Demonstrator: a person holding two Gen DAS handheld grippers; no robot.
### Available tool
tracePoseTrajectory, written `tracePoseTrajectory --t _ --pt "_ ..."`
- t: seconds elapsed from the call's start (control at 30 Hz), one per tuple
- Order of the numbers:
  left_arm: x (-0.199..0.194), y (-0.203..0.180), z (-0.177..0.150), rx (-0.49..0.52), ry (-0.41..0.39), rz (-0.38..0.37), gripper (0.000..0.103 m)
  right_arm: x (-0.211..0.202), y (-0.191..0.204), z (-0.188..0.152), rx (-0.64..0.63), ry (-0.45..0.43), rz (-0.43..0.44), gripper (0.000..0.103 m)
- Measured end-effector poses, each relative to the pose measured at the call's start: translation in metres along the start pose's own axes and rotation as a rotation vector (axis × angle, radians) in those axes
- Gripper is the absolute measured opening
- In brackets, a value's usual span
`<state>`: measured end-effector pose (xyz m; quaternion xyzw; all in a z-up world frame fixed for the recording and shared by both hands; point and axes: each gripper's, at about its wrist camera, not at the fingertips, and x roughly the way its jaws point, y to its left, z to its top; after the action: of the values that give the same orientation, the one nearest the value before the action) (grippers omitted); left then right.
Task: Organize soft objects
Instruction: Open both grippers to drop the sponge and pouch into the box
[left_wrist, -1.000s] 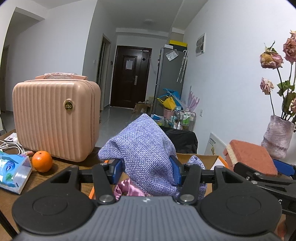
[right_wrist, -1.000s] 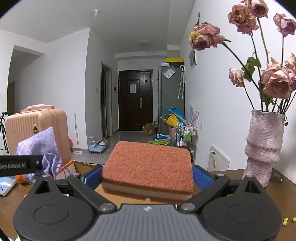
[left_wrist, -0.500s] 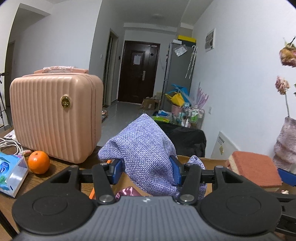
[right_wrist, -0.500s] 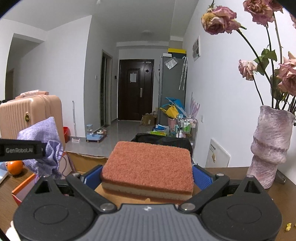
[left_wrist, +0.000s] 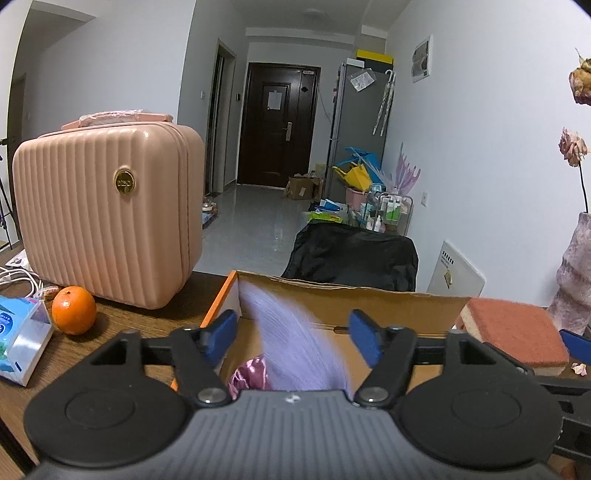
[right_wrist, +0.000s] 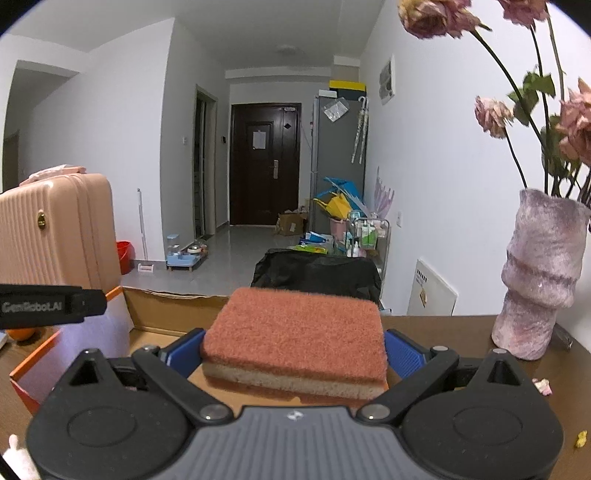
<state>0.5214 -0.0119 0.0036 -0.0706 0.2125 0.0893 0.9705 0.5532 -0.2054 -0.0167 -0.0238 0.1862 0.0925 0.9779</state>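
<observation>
Dim, even indoor light; strong fisheye bend in both views.

Lit softly from overhead, with a faint ceiling lamp (left_wrist: 314, 14) above the dark door (left_wrist: 277, 125) and pale reflections on the floor tiles below that door. Only soft shadow under the pink suitcase (left_wrist: 107, 210) left of the door. Motion-blurred to a smear: the purple cloth (left_wrist: 295, 339) in the cardboard box (left_wrist: 369, 295). Sharp elsewhere, including the sponge (right_wrist: 295, 339). Black vignette at the corners; walls and door frames bowed outward; dried roses (right_wrist: 495, 114) far right of the door stretched and slightly soft.
</observation>
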Motion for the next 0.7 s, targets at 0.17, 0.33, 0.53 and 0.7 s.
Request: tracePoseTrajectory --t 0.17,0.33,0.53,0.7 --pt "-0.0028 0.0030 0.0000 -0.017 -0.015 0.037 0.103 0.0023 -0.0076 -0.0011 0.042 0.012 0.000 0.103" --pt "-0.0010 0.0028 -0.0002 -0.013 -0.004 0.046 0.103 0.0029 -0.0073 -0.0006 0.038 0.016 0.000 0.103" --pt "-0.0017 0.0028 0.0001 -0.014 -0.006 0.047 0.103 0.0020 -0.0059 -0.0011 0.034 0.017 0.001 0.103" --pt "-0.0027 0.0032 0.0003 -0.016 -0.009 0.048 0.103 -0.0007 -0.0032 -0.0016 0.027 0.020 -0.002 0.103"
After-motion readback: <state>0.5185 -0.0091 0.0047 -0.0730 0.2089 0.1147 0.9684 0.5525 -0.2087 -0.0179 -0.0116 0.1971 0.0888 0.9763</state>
